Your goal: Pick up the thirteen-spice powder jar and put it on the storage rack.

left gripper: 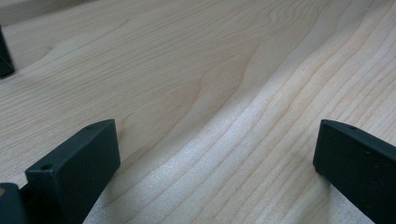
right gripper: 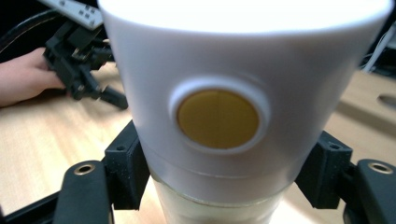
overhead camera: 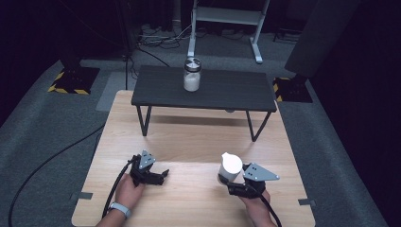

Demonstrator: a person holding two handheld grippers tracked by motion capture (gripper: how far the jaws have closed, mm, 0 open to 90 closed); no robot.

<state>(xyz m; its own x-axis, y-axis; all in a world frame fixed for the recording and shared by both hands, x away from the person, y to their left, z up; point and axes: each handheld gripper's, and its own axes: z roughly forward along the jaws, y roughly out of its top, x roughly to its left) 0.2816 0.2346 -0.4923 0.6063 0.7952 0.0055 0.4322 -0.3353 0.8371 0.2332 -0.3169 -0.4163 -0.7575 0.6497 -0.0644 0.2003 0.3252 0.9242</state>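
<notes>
The right gripper [overhead camera: 230,183], held in a person's right hand [overhead camera: 255,208], is clamped on a white container [overhead camera: 230,166] with a small pouring spout at its rim. In the right gripper view both black jaws press against opposite sides of the container [right gripper: 243,93], low on its white upper part, just above a paler, translucent lower section; a round yellow disc [right gripper: 218,119] set in a raised white ring faces the camera between the jaws. Whether the container's base touches the tabletop cannot be told.

To that gripper's left, well apart from it, the left gripper [overhead camera: 158,177] rests low over the light wooden table [overhead camera: 189,142] in the person's left hand [overhead camera: 128,189], whose wrist wears a pale band [overhead camera: 118,208]. Its jaws stand wide apart with nothing between them: the left gripper view shows bare wood grain [left gripper: 210,93] in the gap. A black cable [overhead camera: 47,163] trails from it off the table's left edge onto grey carpet.

Beyond both grippers, at the far end of the table, stands a low black side table [overhead camera: 156,87] on thin metal legs. On its top, roughly midway, sits a clear glass jar [overhead camera: 192,74] holding white powder, capped with a dark lid. Farther back, a white metal stand [overhead camera: 227,19] rises from the floor amid loose cables.
</notes>
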